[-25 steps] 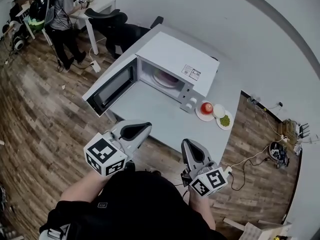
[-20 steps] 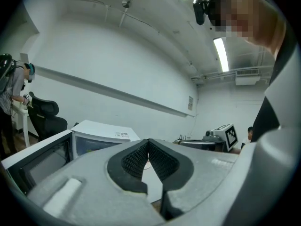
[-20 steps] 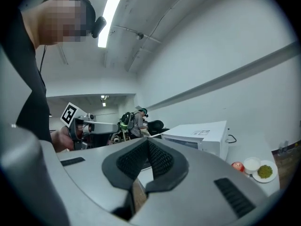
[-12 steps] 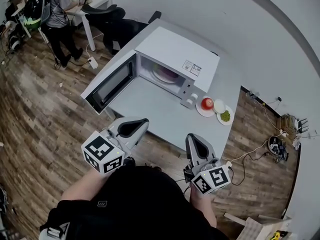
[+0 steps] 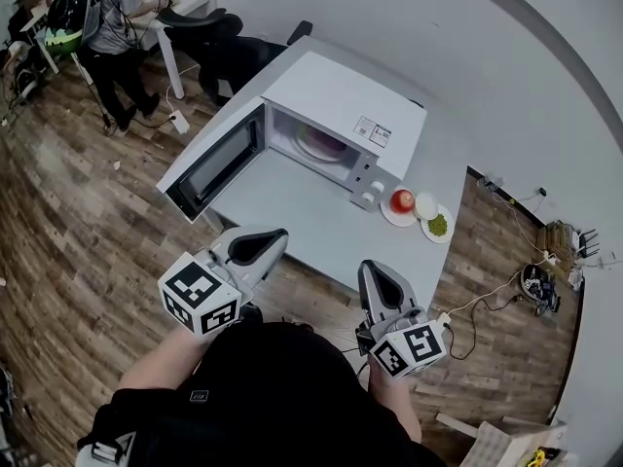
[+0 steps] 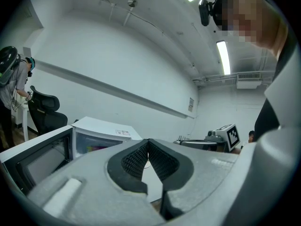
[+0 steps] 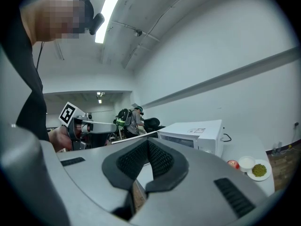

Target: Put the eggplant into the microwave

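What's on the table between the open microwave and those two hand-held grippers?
Nothing: the head view shows bare table from the microwave to the left hand-held gripper and right hand-held gripper.

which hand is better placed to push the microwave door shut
Left, probably. The open microwave door swings out to the left, and the left tool sits nearest its free edge. The right tool is farther over, toward the plates. Both tools are shut and empty.

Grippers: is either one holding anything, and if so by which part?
Nothing is held. The left gripper and the right gripper each have their jaws closed together with nothing between them.
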Action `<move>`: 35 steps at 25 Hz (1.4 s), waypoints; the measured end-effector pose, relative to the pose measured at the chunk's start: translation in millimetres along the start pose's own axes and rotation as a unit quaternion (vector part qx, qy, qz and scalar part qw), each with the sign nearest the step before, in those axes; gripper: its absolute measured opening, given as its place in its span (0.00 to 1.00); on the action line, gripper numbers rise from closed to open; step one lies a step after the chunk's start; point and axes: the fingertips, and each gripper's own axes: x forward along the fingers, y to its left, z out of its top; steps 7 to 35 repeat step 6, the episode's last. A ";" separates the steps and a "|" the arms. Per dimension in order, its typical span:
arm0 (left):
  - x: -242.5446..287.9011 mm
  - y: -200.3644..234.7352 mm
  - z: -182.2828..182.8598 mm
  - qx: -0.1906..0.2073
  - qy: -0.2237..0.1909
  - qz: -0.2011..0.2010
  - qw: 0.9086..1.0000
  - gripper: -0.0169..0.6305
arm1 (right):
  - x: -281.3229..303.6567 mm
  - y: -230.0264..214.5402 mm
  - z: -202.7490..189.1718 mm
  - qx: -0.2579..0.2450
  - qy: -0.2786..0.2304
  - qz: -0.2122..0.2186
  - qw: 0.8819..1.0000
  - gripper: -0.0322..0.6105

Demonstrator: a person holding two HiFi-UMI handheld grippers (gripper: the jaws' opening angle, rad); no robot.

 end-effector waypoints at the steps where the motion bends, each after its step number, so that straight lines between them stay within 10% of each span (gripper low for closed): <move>1: -0.2 -0.1 0.2 0.001 0.000 0.000 1.000 0.04 | 0.2 0.3 -0.3 0.000 0.001 0.000 1.000 0.07; 35: 0.1 0.0 3.2 0.004 0.002 -0.003 1.000 0.04 | 2.3 1.7 0.8 -0.001 0.003 0.000 1.000 0.07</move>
